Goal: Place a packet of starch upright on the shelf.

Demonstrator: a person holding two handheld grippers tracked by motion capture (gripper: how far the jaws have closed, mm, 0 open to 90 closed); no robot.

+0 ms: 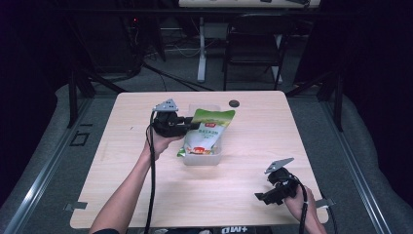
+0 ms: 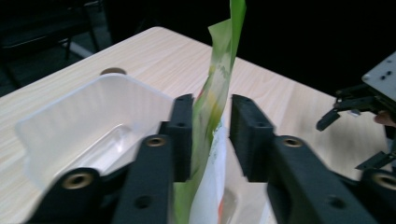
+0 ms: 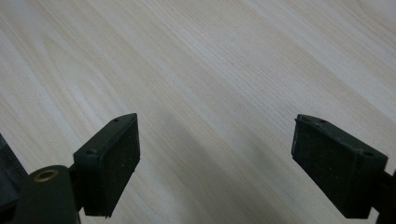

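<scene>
Left gripper point(image 2: 210, 140) sits at the near-left of the translucent white plastic tub point(image 2: 70, 121), its jaws standing either side of a green-and-white flat plastic pouch point(image 2: 219, 74); one pad touches the film, the other shows a gap, so released or nearly so. The pouch leans in the tub at mid-table. It looks light, limp and slick; its stiffer sealed edge seems the best hold. Far right, the right gripper point(image 3: 215, 158) hangs wide open over the pale wooden table point(image 3: 210, 60).

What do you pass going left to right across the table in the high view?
Left gripper → pouch in the tub → right gripper.
</scene>
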